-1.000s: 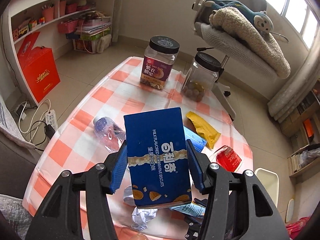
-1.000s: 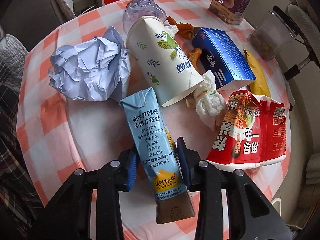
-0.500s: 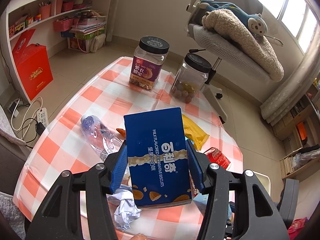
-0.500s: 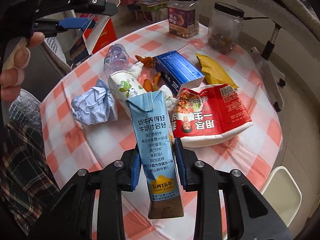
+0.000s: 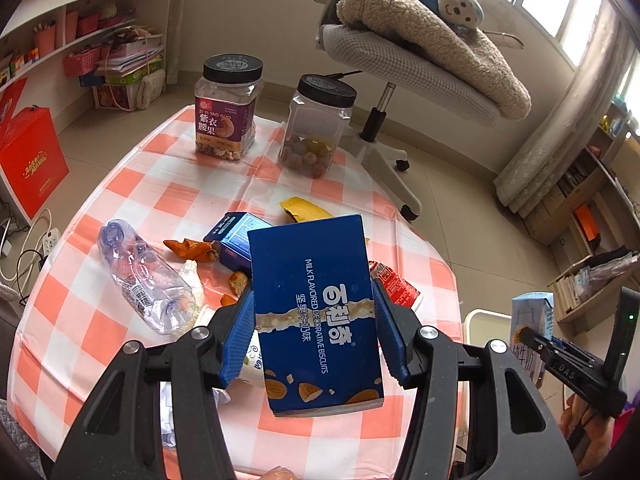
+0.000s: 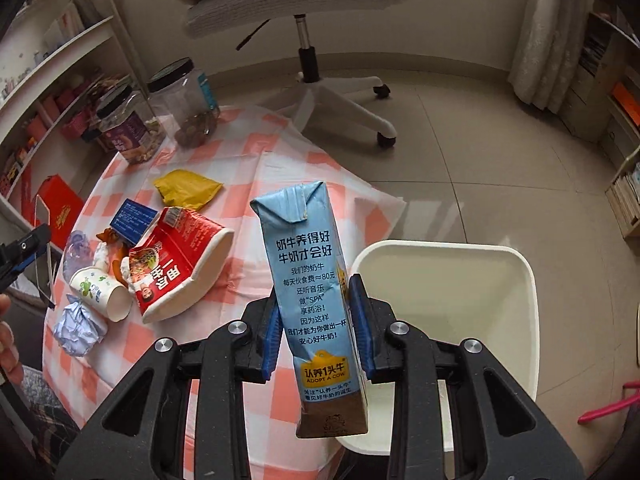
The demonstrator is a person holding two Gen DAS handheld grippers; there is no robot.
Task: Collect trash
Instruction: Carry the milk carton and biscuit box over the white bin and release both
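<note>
My left gripper [image 5: 314,334] is shut on a dark blue biscuit box [image 5: 316,316], held upright above the checked table [image 5: 168,200]. My right gripper [image 6: 316,320] is shut on a light blue milk carton [image 6: 310,280], lifted off the table beside the white bin [image 6: 516,280]. The same carton [image 5: 530,328] and the right gripper [image 5: 560,356] show at the right edge of the left wrist view. On the table lie a crushed clear bottle [image 5: 144,276], a paper cup [image 6: 100,292], a red snack bag [image 6: 176,268], a yellow wrapper [image 6: 188,188], crumpled paper [image 6: 78,326] and a small blue box [image 5: 240,236].
Two black-lidded jars [image 5: 226,108] [image 5: 318,124] stand at the table's far side. A swivel chair [image 6: 312,4] piled with a fleece stands behind it. Shelves [image 5: 80,44] line the left wall, with a red bag [image 5: 30,160] on the floor.
My right gripper has lifted the milk carton off the table, rolled, and swung over beside the white bin. My left gripper has drifted sideways over the table with the biscuit box.
</note>
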